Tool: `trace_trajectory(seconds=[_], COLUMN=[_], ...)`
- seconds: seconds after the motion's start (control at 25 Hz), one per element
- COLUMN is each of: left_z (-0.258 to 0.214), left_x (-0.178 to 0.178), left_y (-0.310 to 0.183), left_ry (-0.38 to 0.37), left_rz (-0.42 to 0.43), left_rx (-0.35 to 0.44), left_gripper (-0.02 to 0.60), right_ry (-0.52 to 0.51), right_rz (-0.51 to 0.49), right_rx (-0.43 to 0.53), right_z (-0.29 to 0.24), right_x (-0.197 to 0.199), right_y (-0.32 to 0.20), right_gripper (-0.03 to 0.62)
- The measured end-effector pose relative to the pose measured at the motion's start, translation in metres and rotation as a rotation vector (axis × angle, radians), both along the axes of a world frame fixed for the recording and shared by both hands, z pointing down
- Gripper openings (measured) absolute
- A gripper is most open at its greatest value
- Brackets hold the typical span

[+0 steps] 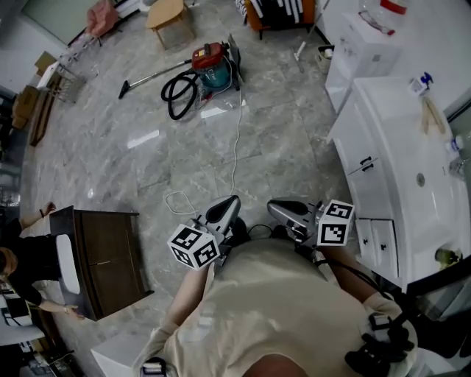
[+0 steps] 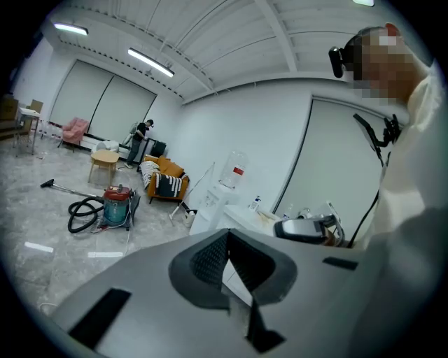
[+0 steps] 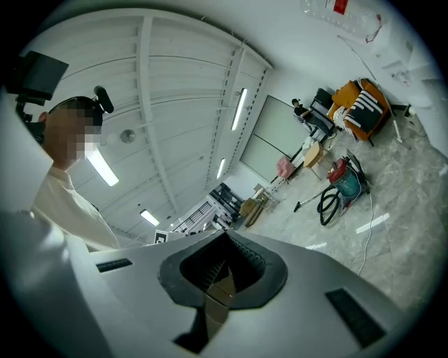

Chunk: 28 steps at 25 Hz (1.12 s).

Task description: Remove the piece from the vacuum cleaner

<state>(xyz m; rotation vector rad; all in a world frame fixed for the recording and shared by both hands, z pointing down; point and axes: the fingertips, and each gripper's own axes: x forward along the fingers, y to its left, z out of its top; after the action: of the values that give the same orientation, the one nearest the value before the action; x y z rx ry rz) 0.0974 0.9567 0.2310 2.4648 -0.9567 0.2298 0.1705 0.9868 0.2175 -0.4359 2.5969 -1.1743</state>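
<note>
The vacuum cleaner, with a red lid and a teal drum, stands far off on the grey floor. Its black hose coils in front of it, and its metal wand runs left to a floor nozzle. It also shows small in the left gripper view as the vacuum cleaner and in the right gripper view as the vacuum cleaner. My left gripper and right gripper are held close to my chest, side by side. Both are shut and hold nothing, far from the vacuum.
A white cable trails from the vacuum toward me. A dark cabinet stands at my left with a seated person beside it. A white sink counter runs along the right. A wooden stool and an orange armchair stand beyond the vacuum.
</note>
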Motion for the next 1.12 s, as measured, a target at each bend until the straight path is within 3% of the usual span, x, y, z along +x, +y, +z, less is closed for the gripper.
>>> trace_trajectory(seconds=[0.2, 0.44, 0.68, 0.84, 1.12], left_z=[0.007, 0.006, 0.008, 0.009, 0.000], left_x=[-0.006, -0.034, -0.068, -0.102, -0.166], left_y=[0.005, -0.014, -0.057, -0.098, -0.163], left_ry=[-0.057, -0.045, -0.024, 0.004, 0.038], left_rz=[0.002, -0.052, -0.047, -0.045, -0.016], left_rx=[-0.009, -0.021, 0.000, -0.003, 0.002], left_gripper=[0.003, 0.003, 0.003, 0.003, 0.003], right_ry=[-0.025, -0.008, 0.041, 0.086, 0.209], right_rz=[-0.022, -0.037, 0.007, 0.032, 0.004], right_rx=[-0.026, -0.025, -0.020, -0.024, 0.046], right_z=[0.003, 0.001, 0.001, 0.000, -0.009], right_x=[-0.004, -0.015, -0.031, -0.058, -0.139], right_y=[-0.004, -0.016, -0.045, -0.081, -0.136], right_gripper=[0.003, 0.003, 0.003, 0.003, 0.003])
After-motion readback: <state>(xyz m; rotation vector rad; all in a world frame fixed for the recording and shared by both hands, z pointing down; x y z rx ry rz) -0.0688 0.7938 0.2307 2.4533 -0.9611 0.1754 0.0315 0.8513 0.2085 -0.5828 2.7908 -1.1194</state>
